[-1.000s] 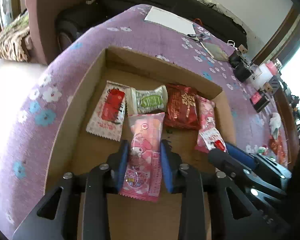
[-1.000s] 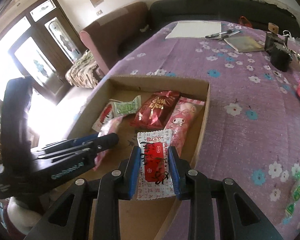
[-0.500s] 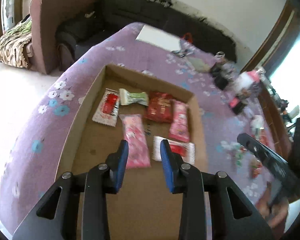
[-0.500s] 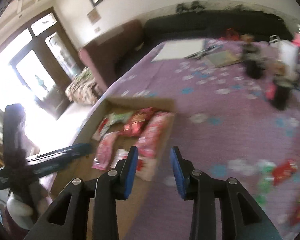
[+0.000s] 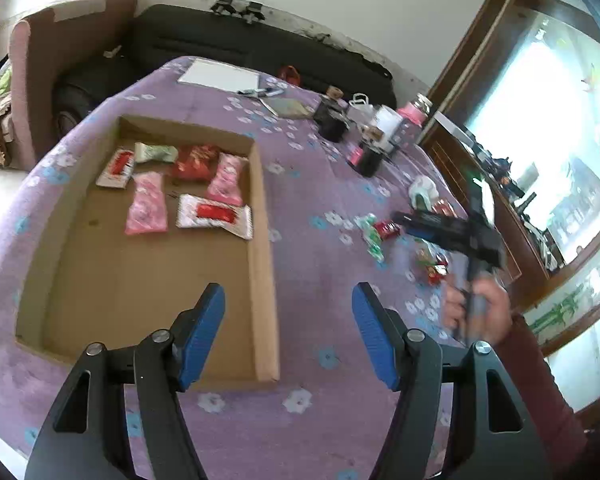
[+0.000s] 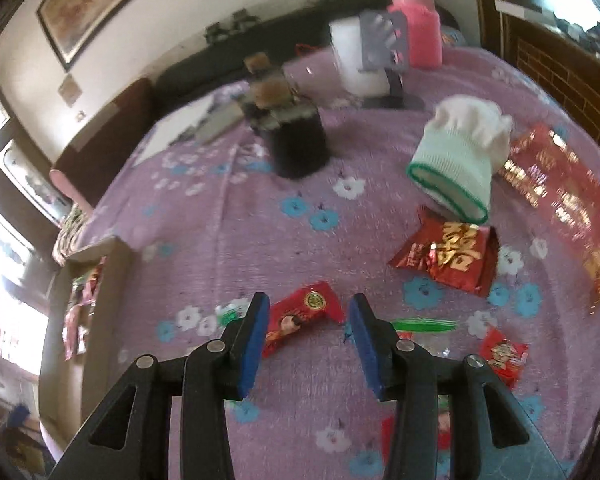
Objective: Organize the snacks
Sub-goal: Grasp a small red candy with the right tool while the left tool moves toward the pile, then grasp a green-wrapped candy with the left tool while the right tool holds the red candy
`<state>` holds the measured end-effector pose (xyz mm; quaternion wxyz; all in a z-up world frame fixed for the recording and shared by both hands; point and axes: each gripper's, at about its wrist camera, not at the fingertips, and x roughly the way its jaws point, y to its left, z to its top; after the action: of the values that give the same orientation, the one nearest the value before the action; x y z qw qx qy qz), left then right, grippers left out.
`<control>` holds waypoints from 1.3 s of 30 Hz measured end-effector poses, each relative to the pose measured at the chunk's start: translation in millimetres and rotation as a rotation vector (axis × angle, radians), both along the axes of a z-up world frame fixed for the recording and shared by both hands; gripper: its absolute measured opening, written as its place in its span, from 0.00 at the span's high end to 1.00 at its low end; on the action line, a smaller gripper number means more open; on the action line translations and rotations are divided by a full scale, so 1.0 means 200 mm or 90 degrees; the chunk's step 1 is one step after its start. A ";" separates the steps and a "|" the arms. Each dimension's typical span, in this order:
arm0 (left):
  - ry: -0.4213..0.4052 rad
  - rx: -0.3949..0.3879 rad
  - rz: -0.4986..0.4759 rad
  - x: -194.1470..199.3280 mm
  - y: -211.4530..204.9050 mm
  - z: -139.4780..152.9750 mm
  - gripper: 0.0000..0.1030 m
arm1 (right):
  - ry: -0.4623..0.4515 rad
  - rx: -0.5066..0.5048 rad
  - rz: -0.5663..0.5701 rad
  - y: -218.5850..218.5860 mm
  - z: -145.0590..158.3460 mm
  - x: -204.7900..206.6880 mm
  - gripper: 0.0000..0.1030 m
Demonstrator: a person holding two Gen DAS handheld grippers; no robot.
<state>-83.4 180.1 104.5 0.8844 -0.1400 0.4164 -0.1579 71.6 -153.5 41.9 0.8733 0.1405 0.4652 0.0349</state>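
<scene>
Both grippers spread, empty. Right gripper point(image 6: 306, 330) straddles red candy packet point(image 6: 302, 318) on the tablecloth point(image 6: 220, 220), outside the box point(image 5: 262, 240). Light, crinkly, probably slippery: pinch mid-body. Left gripper point(image 5: 288, 312) hovers near box's right edge.

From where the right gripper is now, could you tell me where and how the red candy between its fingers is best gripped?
Grip the red candy across its narrow middle, coming straight down with the right gripper open. It lies flat and slanted on the tablecloth, so turning the fingers square to its long axis should help.
</scene>
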 end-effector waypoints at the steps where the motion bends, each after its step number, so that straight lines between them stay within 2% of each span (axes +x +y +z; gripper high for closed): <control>1: 0.001 0.000 -0.003 -0.01 -0.02 0.00 0.37 | 0.009 -0.009 -0.005 0.01 -0.03 0.03 0.57; 5: 0.002 0.003 -0.012 -0.05 -0.06 0.00 0.37 | 0.011 -0.047 -0.004 0.10 -0.05 0.07 0.60; 7: 0.001 0.005 -0.012 -0.05 -0.07 0.00 0.37 | 0.016 -0.054 0.019 0.13 -0.06 0.05 0.67; 10: 0.003 0.004 -0.011 -0.06 -0.08 -0.01 0.37 | 0.004 -0.082 0.052 0.18 -0.06 -0.03 0.69; 11: 0.005 0.003 -0.013 -0.06 -0.09 -0.02 0.37 | -0.008 -0.089 0.059 0.19 -0.05 -0.06 0.69; 14: 0.006 0.005 -0.024 -0.06 -0.12 -0.02 0.37 | 0.019 -0.063 0.095 0.18 -0.06 -0.16 0.68; 18: 0.008 0.013 -0.040 -0.05 -0.19 -0.03 0.37 | 0.018 -0.092 0.166 0.17 -0.06 -0.36 0.68; 21: 0.014 0.018 -0.051 -0.04 -0.25 -0.05 0.37 | -0.001 -0.105 0.161 0.13 -0.04 -0.46 0.60; 25: 0.008 0.061 -0.063 0.01 -0.35 -0.04 0.37 | -0.013 -0.020 0.138 0.03 -0.03 -0.54 0.56; 28: -0.007 0.099 -0.075 0.08 -0.44 -0.03 0.37 | -0.016 0.009 0.134 0.03 -0.04 -0.56 0.55; 32: -0.017 0.134 -0.095 0.21 -0.56 -0.03 0.37 | -0.006 -0.006 0.131 0.11 -0.07 -0.56 0.54; 36: -0.009 0.161 -0.116 0.35 -0.68 -0.10 0.37 | -0.026 -0.068 0.130 0.18 -0.07 -0.58 0.54; 39: -0.010 0.194 -0.126 0.45 -0.77 -0.15 0.37 | -0.049 -0.115 0.148 0.21 -0.08 -0.59 0.63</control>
<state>6.5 26.3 74.0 0.8787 0.0383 0.4402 -0.1806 -47.3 -112.1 26.1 0.8898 0.0053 0.4455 0.0994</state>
